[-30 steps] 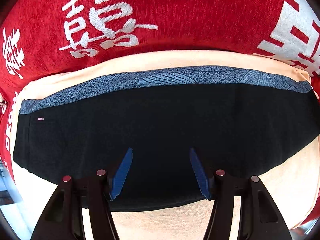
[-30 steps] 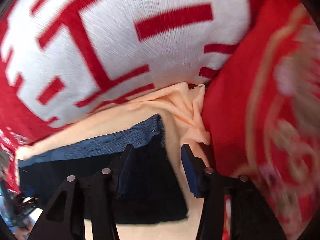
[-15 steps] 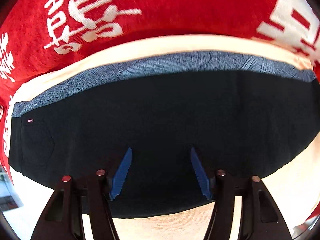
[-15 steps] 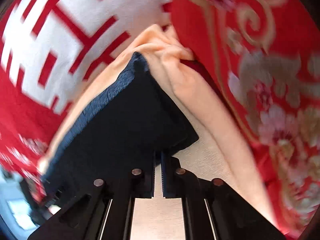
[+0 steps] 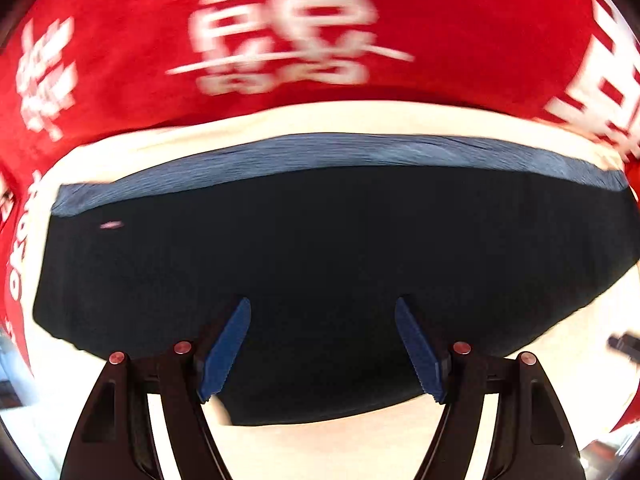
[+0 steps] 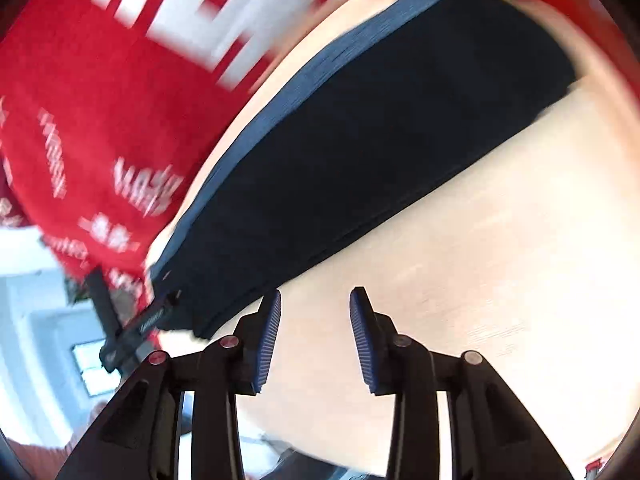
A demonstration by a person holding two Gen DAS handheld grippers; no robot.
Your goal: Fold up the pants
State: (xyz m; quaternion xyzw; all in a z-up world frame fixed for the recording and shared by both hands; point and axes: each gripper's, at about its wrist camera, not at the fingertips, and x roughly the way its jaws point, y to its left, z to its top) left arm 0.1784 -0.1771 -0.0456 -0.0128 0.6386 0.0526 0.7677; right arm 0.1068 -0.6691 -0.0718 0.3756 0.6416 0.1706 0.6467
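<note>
Hovering spread, your left gripper point(image 5: 322, 344) sits over the folded pants point(image 5: 320, 260); right gripper point(image 6: 315, 336), released, has them at eleven o'clock.

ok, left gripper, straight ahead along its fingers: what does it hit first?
Most likely the pants. The open left gripper points at their dark fabic, which fills the gap between the fingers, the blue waistband beyond. How near the fabric lies is unclear.
</note>
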